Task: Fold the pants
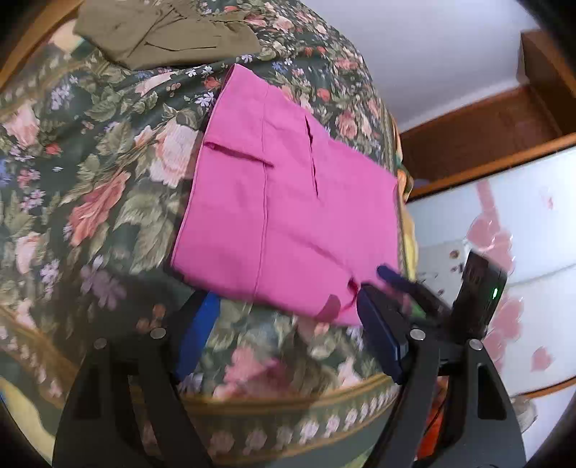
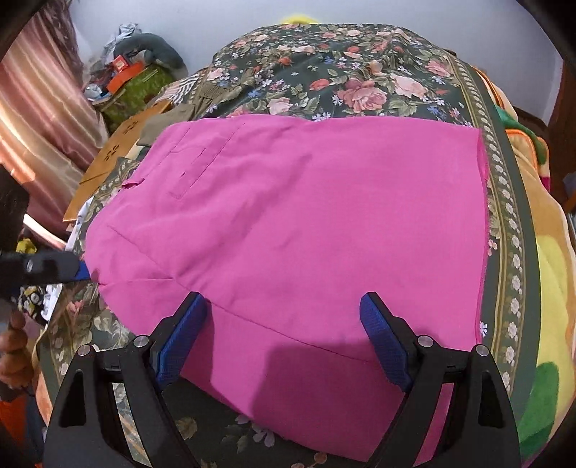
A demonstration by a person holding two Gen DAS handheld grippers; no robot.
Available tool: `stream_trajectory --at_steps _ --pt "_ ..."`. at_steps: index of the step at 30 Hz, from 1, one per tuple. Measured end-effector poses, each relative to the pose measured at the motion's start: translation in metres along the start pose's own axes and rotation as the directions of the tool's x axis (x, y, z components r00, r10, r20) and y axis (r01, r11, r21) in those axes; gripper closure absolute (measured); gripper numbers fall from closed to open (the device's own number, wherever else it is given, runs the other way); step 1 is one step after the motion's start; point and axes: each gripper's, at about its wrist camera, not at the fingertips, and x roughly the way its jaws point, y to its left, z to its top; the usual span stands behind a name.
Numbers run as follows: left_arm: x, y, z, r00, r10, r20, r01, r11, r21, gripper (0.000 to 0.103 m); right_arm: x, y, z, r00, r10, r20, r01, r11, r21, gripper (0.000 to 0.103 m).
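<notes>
The pink pants (image 1: 288,201) lie folded into a flat rectangle on the floral bedspread (image 1: 90,172). My left gripper (image 1: 288,298) hovers at their near edge, its blue-padded jaws wide apart and pressing on nothing. In the right wrist view the pants (image 2: 306,216) fill the middle. My right gripper (image 2: 284,298) hangs open just over their near part, with cloth beneath the fingers but not pinched. The left gripper (image 2: 68,270) shows at the pants' left corner. The right gripper (image 1: 414,288) appears blurred at the pants' right corner.
An olive garment (image 1: 162,32) lies at the far end of the bed. A yellow and orange blanket (image 2: 550,252) hangs over the bed's right side. A cardboard box (image 2: 118,151), clutter (image 2: 133,72) and a curtain (image 2: 36,108) stand to the left. A hand (image 2: 14,342) shows.
</notes>
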Motion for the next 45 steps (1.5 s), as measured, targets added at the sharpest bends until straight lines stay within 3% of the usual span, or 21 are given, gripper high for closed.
stream_trajectory --at_steps 4,6,7,8,12,15,18,22,25,27,30,31,36,39,42,45 --pt "0.005 0.007 0.015 0.999 -0.03 0.03 0.032 0.996 -0.079 0.029 0.0 0.001 -0.001 1.0 0.005 -0.004 -0.005 1.0 -0.005 0.017" --pt "0.006 0.004 0.02 0.998 0.029 0.054 -0.025 0.997 -0.071 0.043 0.0 0.0 -0.001 1.0 0.008 -0.004 -0.008 1.0 -0.004 0.016" --pt "0.006 0.003 0.022 0.995 0.071 0.064 -0.067 0.996 -0.062 0.06 0.0 0.0 -0.002 1.0 0.01 -0.004 -0.01 1.0 -0.003 0.016" --pt "0.007 0.001 0.023 0.99 0.116 0.074 -0.113 0.992 -0.051 0.068 0.001 0.0 -0.001 1.0 0.011 -0.004 -0.011 1.0 -0.003 0.016" --pt "0.006 -0.007 0.019 0.981 0.165 0.104 -0.167 0.986 0.009 0.08 0.002 0.0 0.0 1.0 0.01 -0.008 -0.01 1.0 -0.008 0.017" --pt "-0.004 -0.018 0.013 0.966 0.211 0.149 -0.225 0.971 0.083 0.083 -0.001 0.0 -0.001 1.0 0.003 -0.009 -0.003 1.0 -0.009 0.02" --pt "-0.019 -0.029 0.003 0.915 0.322 0.244 -0.366 0.916 0.164 0.084 -0.007 -0.001 -0.005 1.0 0.013 -0.004 -0.013 1.0 0.002 0.02" --pt "-0.034 -0.031 -0.013 0.813 0.469 0.345 -0.559 0.794 0.238 0.085 -0.012 0.002 -0.013 1.0 -0.019 0.003 0.019 0.999 -0.029 0.02" --pt "-0.038 -0.035 -0.018 0.744 0.532 0.404 -0.652 0.711 0.264 0.085 -0.012 0.003 -0.018 0.999 -0.039 0.002 0.039 0.998 -0.041 0.02" --pt "-0.041 -0.041 -0.018 0.727 0.534 0.432 -0.67 0.69 0.275 0.085 -0.013 0.002 -0.02 0.999 -0.038 0.009 0.039 0.998 -0.041 0.02" --pt "-0.045 -0.06 -0.013 0.723 0.504 0.472 -0.668 0.684 0.294 0.085 -0.013 0.001 -0.02 0.999 -0.036 0.011 0.036 0.999 -0.031 0.02" --pt "-0.048 -0.07 -0.012 0.729 0.484 0.484 -0.66 0.685 0.308 0.086 -0.013 0.002 -0.02 0.999 -0.038 0.012 0.038 0.999 -0.032 0.02" --pt "-0.048 -0.121 -0.004 0.788 0.359 0.5 -0.58 0.707 0.406 0.086 -0.018 0.001 -0.021 0.999 -0.032 0.027 0.032 0.999 -0.013 0.02" --pt "-0.039 -0.151 -0.002 0.822 0.298 0.486 -0.533 0.703 0.471 0.087 -0.036 -0.005 -0.021 0.996 -0.026 0.082 0.024 0.999 0.021 0.02" --pt "-0.023 -0.172 -0.001 0.857 0.26 0.445 -0.483 0.708 0.516 0.088 -0.06 -0.016 -0.019 0.989 -0.031 0.144 0.024 0.998 0.051 0.019" --pt "-0.005 -0.187 -0.003 0.876 0.247 0.414 -0.456 0.701 0.548 0.088 -0.08 -0.026 -0.019 0.98 -0.049 0.192 0.034 0.996 0.079 0.019"
